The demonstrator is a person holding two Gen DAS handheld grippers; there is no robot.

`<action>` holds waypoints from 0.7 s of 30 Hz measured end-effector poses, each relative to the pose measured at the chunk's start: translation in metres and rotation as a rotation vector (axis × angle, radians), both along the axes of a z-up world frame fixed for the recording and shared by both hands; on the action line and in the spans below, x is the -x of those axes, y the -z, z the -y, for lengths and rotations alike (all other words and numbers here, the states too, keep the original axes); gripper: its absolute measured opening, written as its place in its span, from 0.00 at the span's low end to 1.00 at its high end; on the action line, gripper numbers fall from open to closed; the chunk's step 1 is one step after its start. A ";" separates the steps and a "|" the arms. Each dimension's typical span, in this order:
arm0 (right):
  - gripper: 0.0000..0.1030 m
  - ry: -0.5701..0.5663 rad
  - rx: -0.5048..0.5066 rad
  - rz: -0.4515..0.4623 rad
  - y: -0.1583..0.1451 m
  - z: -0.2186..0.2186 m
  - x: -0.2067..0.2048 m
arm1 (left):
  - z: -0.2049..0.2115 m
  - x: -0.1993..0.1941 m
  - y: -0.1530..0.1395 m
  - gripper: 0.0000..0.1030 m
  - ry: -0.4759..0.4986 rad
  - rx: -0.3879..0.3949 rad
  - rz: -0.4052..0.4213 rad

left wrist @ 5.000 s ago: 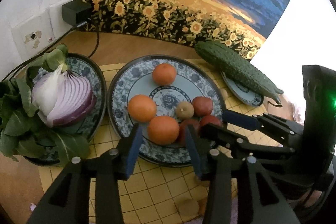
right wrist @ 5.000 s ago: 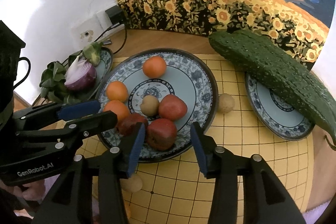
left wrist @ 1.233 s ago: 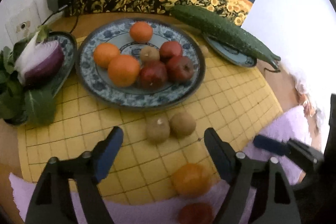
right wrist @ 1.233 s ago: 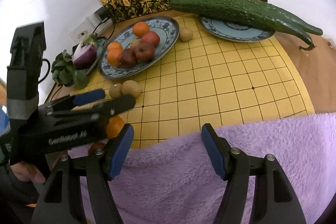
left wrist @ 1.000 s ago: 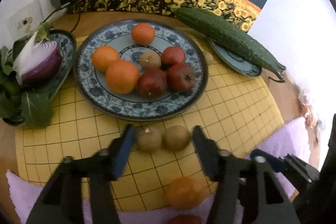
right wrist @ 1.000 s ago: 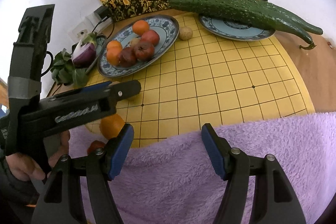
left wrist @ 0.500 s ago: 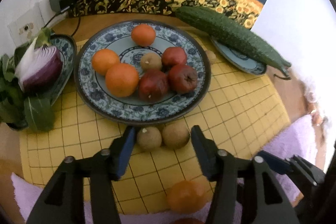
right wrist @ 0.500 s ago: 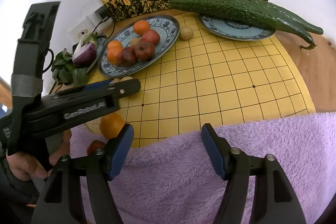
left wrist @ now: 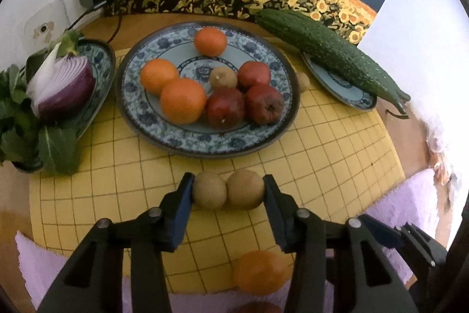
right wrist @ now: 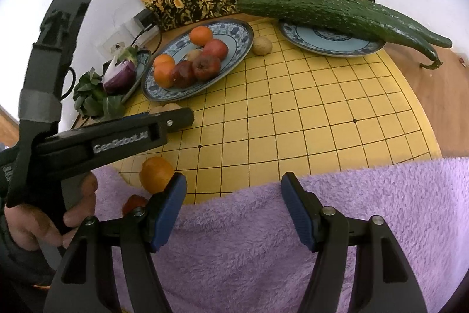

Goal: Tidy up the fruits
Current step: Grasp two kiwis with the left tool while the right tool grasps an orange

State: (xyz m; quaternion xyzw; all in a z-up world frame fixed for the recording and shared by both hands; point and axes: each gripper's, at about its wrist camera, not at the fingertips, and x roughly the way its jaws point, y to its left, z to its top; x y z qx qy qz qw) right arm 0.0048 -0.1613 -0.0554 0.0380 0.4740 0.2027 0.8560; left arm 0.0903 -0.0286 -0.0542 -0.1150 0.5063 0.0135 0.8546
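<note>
A blue patterned fruit plate (left wrist: 281, 119) holds three oranges (left wrist: 183, 100), three red apples (left wrist: 225, 107) and one brown kiwi (left wrist: 222, 77). My left gripper (left wrist: 228, 189) has closed on two brown kiwis (left wrist: 209, 191) lying side by side on the yellow grid mat (left wrist: 322, 154); both fingers touch them. A loose orange (left wrist: 261, 272) lies below it at the mat's edge, with a red fruit (right wrist: 134, 203) on the purple towel. Another kiwi (right wrist: 261, 45) lies right of the plate. My right gripper (right wrist: 234, 204) is open and empty over the towel (right wrist: 293, 248).
A plate with a halved red onion (left wrist: 64, 84) and greens stands left of the fruit plate. A long cucumber (left wrist: 328, 52) lies on a small plate at the right. A sunflower painting and a wall socket with a cable stand behind.
My left gripper has moved forward and down and narrowed onto the two kiwis on the mat. The right gripper has not moved.
</note>
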 end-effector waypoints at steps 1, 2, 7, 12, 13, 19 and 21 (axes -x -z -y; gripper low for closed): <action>0.67 0.000 0.000 0.000 0.000 0.000 0.000 | -0.002 0.002 0.000 0.47 -0.002 0.001 0.001; 0.67 -0.001 0.001 0.000 0.000 0.000 0.000 | -0.003 0.004 -0.001 0.47 -0.003 0.005 0.001; 0.67 -0.009 0.003 0.000 0.000 -0.003 -0.001 | -0.011 0.017 -0.008 0.47 0.003 0.018 0.031; 0.67 -0.047 -0.010 0.025 -0.005 -0.015 -0.002 | -0.024 0.030 -0.018 0.47 -0.001 0.034 0.056; 0.67 -0.068 -0.014 0.034 -0.007 -0.019 -0.001 | -0.027 0.032 -0.020 0.47 -0.006 0.037 0.058; 0.65 -0.201 -0.004 0.063 -0.007 -0.056 -0.001 | -0.046 0.042 -0.028 0.47 -0.030 0.050 0.079; 0.58 -0.209 -0.006 0.055 -0.004 -0.062 -0.004 | -0.052 0.045 -0.029 0.47 -0.040 0.052 0.082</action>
